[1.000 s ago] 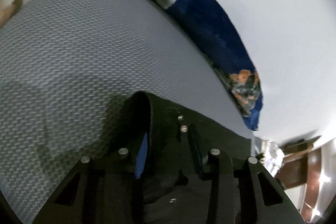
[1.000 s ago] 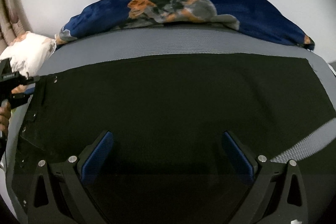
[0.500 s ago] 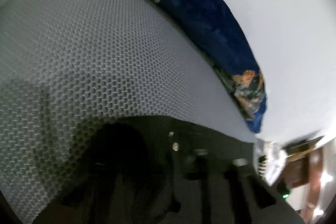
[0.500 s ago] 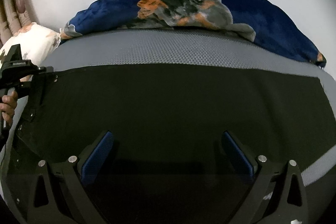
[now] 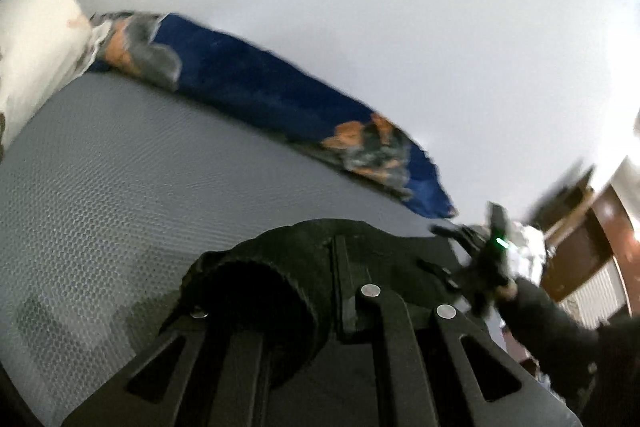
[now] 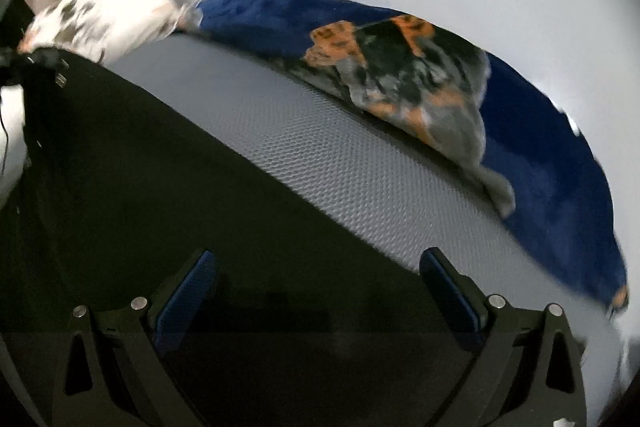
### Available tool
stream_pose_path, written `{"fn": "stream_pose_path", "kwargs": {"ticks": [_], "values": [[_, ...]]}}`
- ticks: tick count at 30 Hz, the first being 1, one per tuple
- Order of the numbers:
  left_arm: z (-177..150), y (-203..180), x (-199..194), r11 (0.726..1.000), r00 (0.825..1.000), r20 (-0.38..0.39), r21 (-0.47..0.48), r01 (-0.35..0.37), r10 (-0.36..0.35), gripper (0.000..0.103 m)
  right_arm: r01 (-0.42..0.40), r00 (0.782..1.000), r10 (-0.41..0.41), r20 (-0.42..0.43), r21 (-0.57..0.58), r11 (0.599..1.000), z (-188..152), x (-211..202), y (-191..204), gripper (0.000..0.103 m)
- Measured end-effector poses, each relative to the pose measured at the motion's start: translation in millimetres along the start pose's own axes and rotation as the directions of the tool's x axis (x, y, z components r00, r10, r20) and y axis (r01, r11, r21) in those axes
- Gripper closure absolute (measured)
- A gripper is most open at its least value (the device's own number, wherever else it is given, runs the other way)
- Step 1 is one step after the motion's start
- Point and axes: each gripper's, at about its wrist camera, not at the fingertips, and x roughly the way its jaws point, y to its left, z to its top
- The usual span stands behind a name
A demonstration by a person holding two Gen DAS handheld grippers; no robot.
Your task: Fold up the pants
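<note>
Left wrist view
Left gripper [image 5: 304, 291]: its fingers are clamping a bunched fold of the black pants, and the cloth is wrapping over them so the tips are hiding under it.
Pants [image 5: 280, 267]: a thick rolled edge is lifting off the grey mat, with the rest trailing toward the lower right.
Grey mat [image 5: 120, 179]: the honeycomb-textured surface is lying under the pants and stretching to the left.
Blue blanket [image 5: 256, 95]: it is lying along the far edge of the mat against the white wall, well apart from the gripper.
Right gripper [image 5: 486, 267]: it is appearing blurred at the right, in a dark-sleeved hand; its grip cannot be told here.

Right wrist view
Right gripper [image 6: 316, 287]: its blue-padded fingers are standing wide apart, gripping nothing, hovering over the pants.
Pants [image 6: 160, 187]: the black cloth is spreading flat across the mat [image 6: 320, 155], filling the lower left.
Blue blanket [image 6: 540, 155]: it is lying heaped beyond the mat.
White pillow [image 6: 104, 15]: it is sitting at the upper left, beside the blanket.
</note>
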Motion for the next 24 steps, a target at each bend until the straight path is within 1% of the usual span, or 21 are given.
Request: {"fn": "stream_pose_path", "kwargs": {"ticks": [2, 3, 4, 6, 9, 11, 15, 16, 17, 18, 19, 21, 22, 23, 24], "values": [[-5.4, -5.3, -11.1, 1.0, 1.0, 0.014, 0.009, 0.021, -0.021, 0.095, -0.032, 0.999, 0.031, -0.026, -0.042, 0.999, 4.3, 9.6, -9.1, 0.006], [-7.3, -6.6, -14.8, 0.999, 0.999, 0.019, 0.008, 0.034, -0.034, 0.095, -0.048, 0.998, 0.046, -0.039, -0.058, 0.997, 5.5, 14.2, -12.5, 0.008], [-9.6, -6.4, -19.9, 0.999, 0.999, 0.024, 0.002, 0.044, -0.044, 0.095, -0.063, 0.997, 0.059, -0.055, -0.076, 0.995, 6.3, 19.6, -15.7, 0.013], [-11.8, -8.6, -24.0, 0.999, 0.998, 0.029, 0.005, 0.05, -0.05, 0.095, -0.098, 0.991, 0.086, -0.106, -0.114, 0.989, 5.9, 31.3, -20.6, 0.018], [-14.2, -6.6, -25.6, 1.0, 0.999, 0.024, -0.007, 0.031, -0.03, 0.095, -0.138, 0.982, 0.112, -0.155, -0.17, 0.976, 2.4, 42.1, -23.2, 0.02], [-13.8, -5.3, -23.7, 1.0, 1.0, 0.012, -0.007, 0.01, -0.01, 0.095, -0.174, 0.972, 0.137, -0.192, -0.189, 0.966, 0.5, 48.4, -24.8, 0.026], [-10.7, -6.3, -19.8, 1.0, 1.0, 0.004, 0.005, -0.021, 0.021, 0.095, -0.246, 0.951, 0.188, -0.244, -0.235, 0.94, -0.7, 55.7, -25.0, 0.043], [-10.9, -7.0, -19.1, 1.0, 1.0, 0.004, 0.007, -0.024, 0.024, 0.095, -0.262, 0.946, 0.2, -0.255, -0.242, 0.934, -0.7, 57.1, -24.6, 0.046], [-11.3, -7.4, -18.3, 1.0, 1.0, 0.006, 0.008, -0.03, 0.03, 0.095, -0.274, 0.942, 0.207, -0.265, -0.25, 0.929, -0.9, 58.6, -24.0, 0.046], [-12.2, -7.5, -17.7, 0.999, 0.999, 0.007, 0.008, -0.034, 0.034, 0.095, -0.28, 0.94, 0.209, -0.268, -0.263, 0.923, -0.7, 60.0, -22.6, 0.049], [-13.0, -7.3, -17.2, 0.999, 0.999, 0.008, 0.004, -0.035, 0.035, 0.095, -0.289, 0.938, 0.215, -0.271, -0.272, 0.918, -1.1, 60.9, -22.3, 0.055], [-14.3, -7.4, -16.0, 0.999, 0.999, 0.01, -0.001, -0.04, 0.04, 0.095, -0.301, 0.934, 0.226, -0.277, -0.267, 0.915, -2.7, 62.8, -21.7, 0.06], [-15.0, -7.9, -15.7, 0.999, 0.999, 0.011, -0.001, -0.043, 0.043, 0.095, -0.299, 0.935, 0.226, -0.272, -0.265, 0.917, -3.6, 62.8, -20.1, 0.07], [-15.3, -8.0, -15.4, 0.999, 0.999, 0.01, -0.004, -0.044, 0.044, 0.095, -0.294, 0.938, 0.224, -0.266, -0.265, 0.918, -5.0, 61.2, -19.3, 0.076], [-15.0, -7.9, -14.2, 0.999, 0.999, 0.008, -0.006, -0.045, 0.046, 0.095, -0.278, 0.942, 0.208, -0.261, -0.266, 0.923, -6.7, 59.4, -19.4, 0.087]]}}
